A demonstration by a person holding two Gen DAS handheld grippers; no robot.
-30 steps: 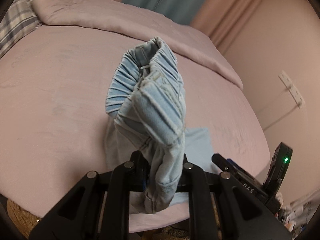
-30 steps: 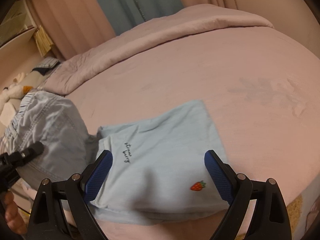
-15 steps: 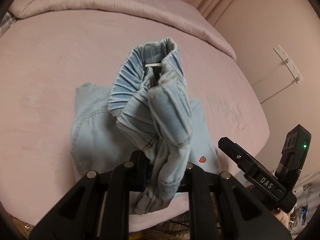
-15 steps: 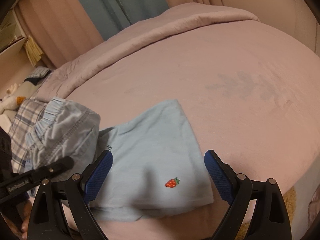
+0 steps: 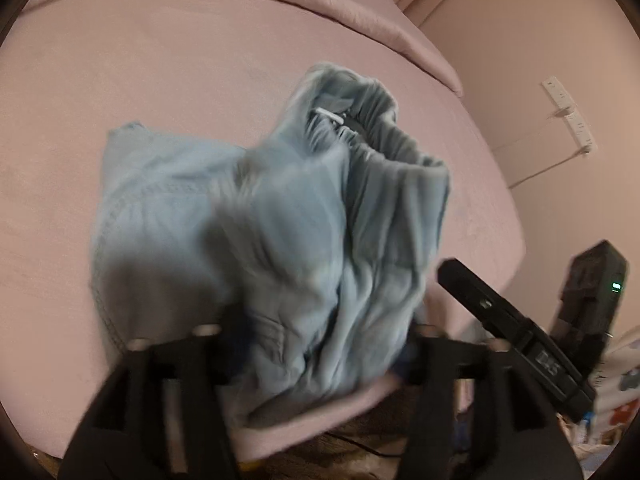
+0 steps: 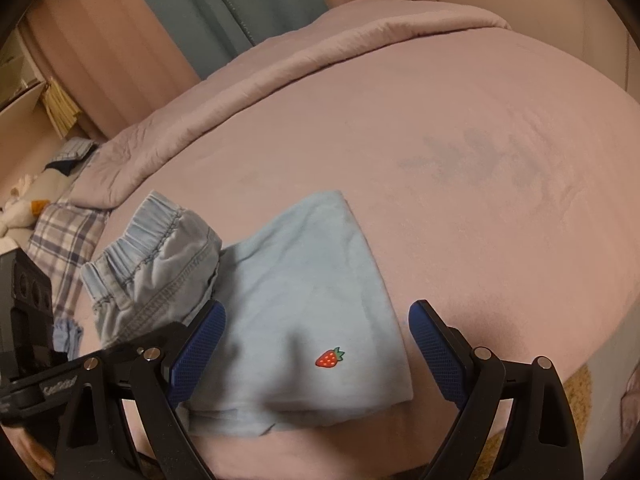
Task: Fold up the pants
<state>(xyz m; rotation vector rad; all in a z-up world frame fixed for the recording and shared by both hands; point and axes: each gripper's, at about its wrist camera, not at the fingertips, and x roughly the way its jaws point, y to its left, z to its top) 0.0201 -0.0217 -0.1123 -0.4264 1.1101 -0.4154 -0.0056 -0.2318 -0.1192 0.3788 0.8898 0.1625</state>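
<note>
Light blue pants (image 6: 304,280) with a small strawberry patch (image 6: 329,357) lie folded on the pink bed near its front edge. The elastic waistband end (image 5: 360,184) is bunched up and drooping over the lower layer. My left gripper (image 5: 320,344) stands wide open with the loose fabric slumped between its fingers; the view is blurred. In the right wrist view the waistband bundle (image 6: 160,256) sits at the left. My right gripper (image 6: 312,344) is open and empty, hovering over the strawberry end of the pants.
The pink bed (image 6: 460,160) has a folded pink duvet (image 6: 320,52) along its far side. A plaid pillow (image 6: 64,240) and soft toys lie at the left. A wall with a socket strip (image 5: 568,116) is to the right.
My left gripper has opened and let go of the waistband end, which has dropped forward and down onto the pants. The right gripper has stayed open over the pants.
</note>
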